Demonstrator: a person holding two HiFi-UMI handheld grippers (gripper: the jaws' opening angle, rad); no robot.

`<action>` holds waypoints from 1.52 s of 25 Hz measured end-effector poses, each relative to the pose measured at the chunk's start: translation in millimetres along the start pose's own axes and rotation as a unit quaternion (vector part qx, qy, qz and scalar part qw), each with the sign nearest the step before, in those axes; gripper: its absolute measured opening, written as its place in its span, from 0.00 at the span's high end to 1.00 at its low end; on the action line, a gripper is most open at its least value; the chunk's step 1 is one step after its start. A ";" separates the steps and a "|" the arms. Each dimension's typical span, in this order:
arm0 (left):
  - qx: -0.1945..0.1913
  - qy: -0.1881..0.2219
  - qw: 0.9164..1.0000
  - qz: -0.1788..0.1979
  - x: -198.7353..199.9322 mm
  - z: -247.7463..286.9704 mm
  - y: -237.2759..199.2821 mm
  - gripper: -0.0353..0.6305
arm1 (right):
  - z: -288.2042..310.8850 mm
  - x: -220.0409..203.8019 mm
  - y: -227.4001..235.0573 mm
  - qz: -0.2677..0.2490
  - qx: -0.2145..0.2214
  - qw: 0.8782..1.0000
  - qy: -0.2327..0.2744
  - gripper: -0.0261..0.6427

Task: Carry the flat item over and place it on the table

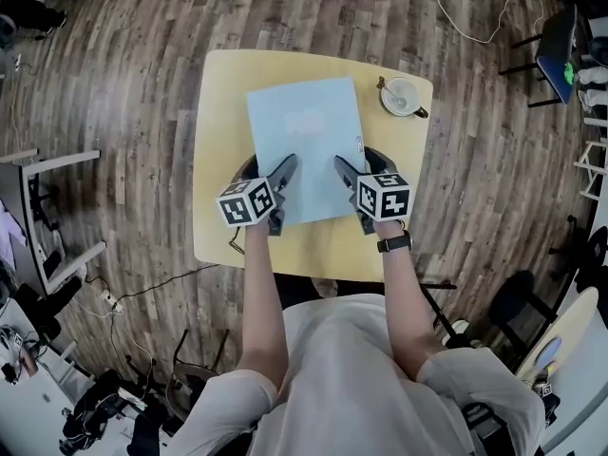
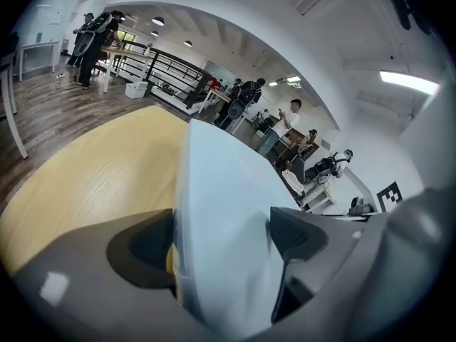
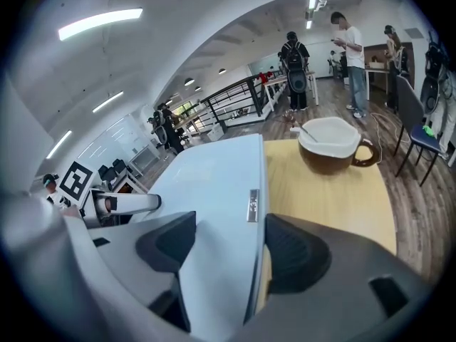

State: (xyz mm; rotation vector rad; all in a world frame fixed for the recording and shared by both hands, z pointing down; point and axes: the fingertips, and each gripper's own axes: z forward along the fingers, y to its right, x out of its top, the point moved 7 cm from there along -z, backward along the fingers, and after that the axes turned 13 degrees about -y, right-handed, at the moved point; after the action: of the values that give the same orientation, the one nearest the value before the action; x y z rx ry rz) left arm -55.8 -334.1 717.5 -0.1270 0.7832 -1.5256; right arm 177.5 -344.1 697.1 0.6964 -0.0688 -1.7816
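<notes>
A light blue flat item (image 1: 306, 145) lies on the yellow table (image 1: 223, 218), its near edge towards me. My left gripper (image 1: 271, 171) is at its near left corner. In the left gripper view the flat item (image 2: 221, 184) fills the gap of that gripper (image 2: 221, 241), with both pads against it. My right gripper (image 1: 361, 164) is at the near right corner. In the right gripper view the item's right edge (image 3: 214, 177) runs between the jaws of the right gripper (image 3: 228, 244), which stand wide, and a sliver of table shows beside the right pad.
A brown and white cup (image 1: 401, 96) with a spoon in it stands at the table's far right corner, also seen as the cup (image 3: 329, 144) beyond the right jaws. Wood floor surrounds the table. A white frame (image 1: 57, 207) stands at the left. People stand in the background.
</notes>
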 end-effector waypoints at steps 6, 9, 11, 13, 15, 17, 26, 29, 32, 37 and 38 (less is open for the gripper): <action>0.013 -0.005 1.000 0.001 -2.4 10.2 -3.9 0.33 | 5.5 -1.7 5.0 0.010 -0.006 1.000 0.010 0.55; 0.021 -0.001 1.000 -0.002 -2.6 12.3 -2.7 0.32 | 8.8 -2.5 5.8 0.010 -0.022 1.000 0.015 0.55; 0.026 0.004 1.000 -0.003 -2.4 12.5 -2.2 0.33 | 10.8 -3.2 7.6 0.011 -0.021 1.000 0.021 0.54; 0.029 0.006 1.000 0.001 -2.1 11.2 -0.6 0.33 | 10.1 -3.8 11.3 0.017 -0.007 1.000 0.023 0.55; 0.033 0.003 0.999 0.012 -1.6 6.2 2.5 0.33 | 5.5 -2.8 12.1 0.018 0.000 1.000 0.023 0.55; 0.032 0.006 0.999 0.022 1.7 -3.5 6.6 0.33 | -4.0 2.2 10.7 0.016 -0.006 0.999 0.035 0.55; 0.019 0.051 0.994 0.099 40.3 -65.0 39.2 0.33 | -79.7 39.2 -22.4 -0.016 -0.064 0.987 0.149 0.55; 0.013 0.071 0.989 0.130 47.6 -90.9 57.2 0.33 | -108.2 44.7 -39.3 -0.025 -0.078 0.978 0.192 0.58; 0.002 0.100 0.983 0.154 54.9 -114.4 79.6 0.35 | -139.4 49.7 -52.3 -0.026 -0.089 0.968 0.234 0.68; -0.020 0.169 0.963 0.210 82.1 -149.3 118.2 0.46 | -187.2 70.0 -78.9 -0.058 -0.108 0.946 0.301 0.73; -0.020 0.178 0.959 0.220 83.5 -157.6 125.2 0.48 | -195.7 71.3 -86.2 -0.065 -0.110 0.942 0.309 0.74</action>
State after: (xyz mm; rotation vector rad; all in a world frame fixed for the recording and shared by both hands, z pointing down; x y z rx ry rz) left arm -45.5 -337.7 499.8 0.2861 1.0496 -1.1173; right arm 187.3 -320.8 473.1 1.0820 0.6036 -1.5862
